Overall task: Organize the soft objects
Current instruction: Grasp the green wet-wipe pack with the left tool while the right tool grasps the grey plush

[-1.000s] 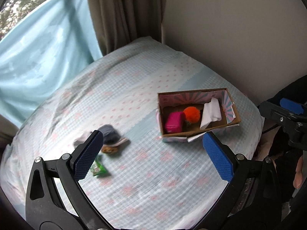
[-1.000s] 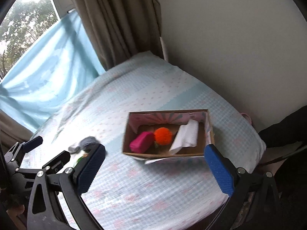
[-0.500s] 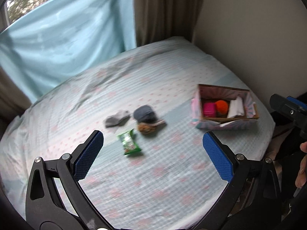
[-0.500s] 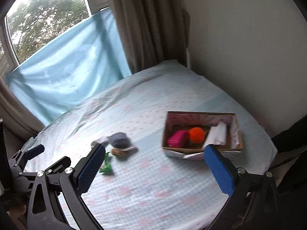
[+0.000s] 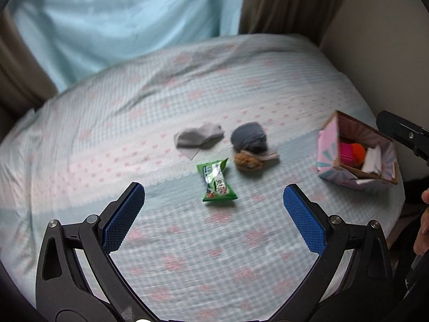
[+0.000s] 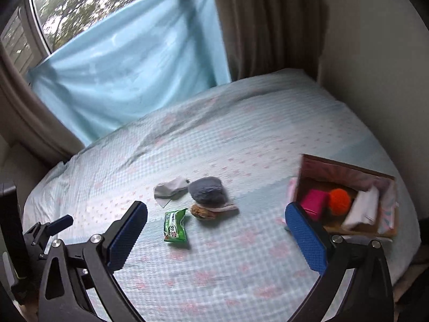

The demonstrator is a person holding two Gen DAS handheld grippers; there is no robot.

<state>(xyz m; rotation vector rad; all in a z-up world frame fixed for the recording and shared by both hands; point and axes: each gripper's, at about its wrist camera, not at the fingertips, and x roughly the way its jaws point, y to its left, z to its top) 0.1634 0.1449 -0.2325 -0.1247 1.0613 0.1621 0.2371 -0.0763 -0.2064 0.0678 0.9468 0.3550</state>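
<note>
On the bed lie a green tissue pack [image 5: 216, 182] [image 6: 175, 224], a grey sock [image 5: 198, 137] [image 6: 170, 186], a grey-blue rolled cloth [image 5: 248, 136] [image 6: 207, 190] and a small brown plush [image 5: 247, 160] [image 6: 203, 211]. A cardboard box [image 5: 328, 145] [image 6: 346, 167] at the right holds a pink item [image 6: 312, 204], an orange pompom [image 6: 340, 201] and white cloth [image 6: 362, 210]. My left gripper [image 5: 214, 201] is open and empty, above the bed just short of the tissue pack. My right gripper [image 6: 215, 222] is open and empty, near the pack and the box.
The checked bedsheet [image 5: 161, 94] covers the bed. A light blue curtain [image 6: 128, 61] and brown drapes [image 6: 268, 21] hang behind; a wall [image 6: 375, 53] runs along the right. The bed's edge falls off past the box. The left gripper shows at the right view's left edge [image 6: 51, 228].
Both views have swung left, away from the box. The loose items now sit central between the jaws. Both grippers stay open and empty.
</note>
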